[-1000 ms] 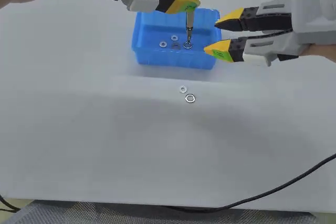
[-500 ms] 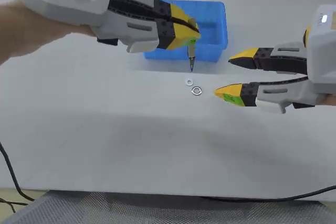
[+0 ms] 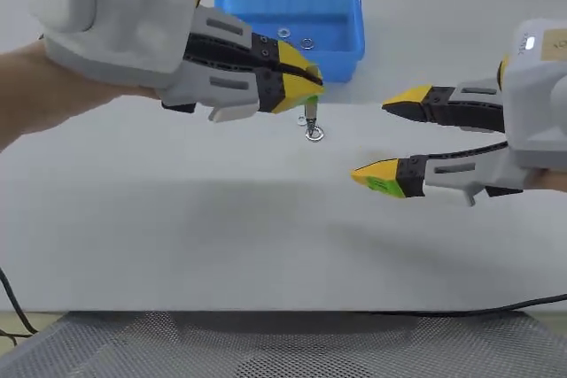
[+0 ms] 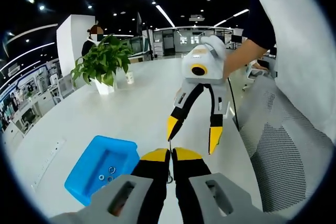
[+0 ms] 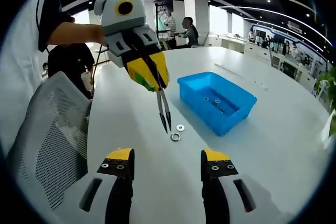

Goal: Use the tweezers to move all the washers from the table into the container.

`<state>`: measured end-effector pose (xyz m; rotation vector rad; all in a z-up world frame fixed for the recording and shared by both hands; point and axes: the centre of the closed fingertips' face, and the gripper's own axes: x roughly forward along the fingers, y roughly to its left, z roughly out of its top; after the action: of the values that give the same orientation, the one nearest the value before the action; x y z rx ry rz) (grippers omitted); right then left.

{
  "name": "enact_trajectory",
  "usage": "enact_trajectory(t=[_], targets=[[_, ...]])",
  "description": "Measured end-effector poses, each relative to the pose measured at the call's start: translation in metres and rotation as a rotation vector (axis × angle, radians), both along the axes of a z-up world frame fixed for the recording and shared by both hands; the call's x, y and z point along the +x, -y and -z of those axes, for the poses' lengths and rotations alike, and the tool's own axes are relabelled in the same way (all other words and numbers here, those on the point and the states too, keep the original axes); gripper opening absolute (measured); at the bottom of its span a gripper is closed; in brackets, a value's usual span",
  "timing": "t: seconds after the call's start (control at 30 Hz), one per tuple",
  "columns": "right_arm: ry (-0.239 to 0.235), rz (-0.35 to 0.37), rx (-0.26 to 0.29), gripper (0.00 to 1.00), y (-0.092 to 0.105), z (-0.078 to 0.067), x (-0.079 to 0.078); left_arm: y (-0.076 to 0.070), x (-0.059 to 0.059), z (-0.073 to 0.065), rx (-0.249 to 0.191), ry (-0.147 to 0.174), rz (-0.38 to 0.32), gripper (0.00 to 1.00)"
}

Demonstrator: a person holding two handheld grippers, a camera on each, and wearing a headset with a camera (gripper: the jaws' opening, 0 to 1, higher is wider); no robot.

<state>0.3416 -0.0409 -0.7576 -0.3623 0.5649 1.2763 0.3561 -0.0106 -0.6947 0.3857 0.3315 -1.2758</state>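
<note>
— Washers [image 5: 175,137]: two lie on the table [image 3: 221,219], just beside each other, near the blue container [image 3: 353,49] but outside it. Which step is in hand?
— The pick-up, I judge. The left gripper [image 3: 312,86] is clamped on the tweezers [image 5: 164,109], whose tips point down just beside the pair.
— The other one?
— The right gripper [image 3: 372,141] hovers near with jaws spread, holding nothing.
— Next move?
— Set the tips over one washer, pinch it, then carry it to the container. Thin flat metal; it could slip.
— Contents?
— At least two washers [image 3: 306,42] on its floor.
</note>
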Motion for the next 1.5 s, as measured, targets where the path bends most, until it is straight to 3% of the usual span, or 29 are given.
enact_trajectory(t=[0.17, 0.53, 0.63, 0.67, 0.83, 1.0, 1.1, 1.2, 1.37, 1.5], targets=[[-0.013, -0.001, 0.004, 0.52, -0.002, 0.002, -0.005, 0.003, 0.002, 0.003, 0.003, 0.013, 0.009, 0.06], [-0.034, 0.000, 0.003, 0.52, -0.001, 0.006, -0.011, 0.005, 0.004, 0.012, 0.006, -0.005, 0.018, 0.06], [-0.033, 0.004, 0.002, 0.52, -0.001, 0.006, -0.008, 0.003, 0.004, 0.021, 0.028, -0.011, 0.018, 0.06], [-0.033, 0.004, 0.002, 0.52, -0.001, 0.005, -0.008, 0.005, 0.004, 0.017, 0.002, -0.009, 0.022, 0.06], [-0.025, -0.003, 0.012, 0.52, -0.008, 0.002, -0.005, 0.008, 0.002, 0.017, -0.020, -0.037, 0.023, 0.06], [-0.008, -0.054, 0.007, 0.51, -0.024, 0.001, -0.002, 0.007, 0.002, 0.016, -0.016, -0.039, 0.019, 0.06], [0.000, -0.083, 0.007, 0.48, -0.032, 0.004, 0.002, 0.006, 0.002, 0.016, -0.014, -0.040, 0.017, 0.06], [0.014, -0.143, 0.027, 0.35, -0.045, 0.004, 0.002, 0.005, 0.001, 0.016, -0.017, -0.043, 0.016, 0.06], [0.025, -0.162, 0.008, 0.34, -0.058, 0.011, 0.015, 0.005, 0.001, 0.015, -0.018, -0.048, 0.020, 0.06], [0.022, -0.201, 0.024, 0.24, -0.062, 0.012, 0.017, 0.005, 0.000, 0.015, -0.015, -0.051, 0.025, 0.06]])
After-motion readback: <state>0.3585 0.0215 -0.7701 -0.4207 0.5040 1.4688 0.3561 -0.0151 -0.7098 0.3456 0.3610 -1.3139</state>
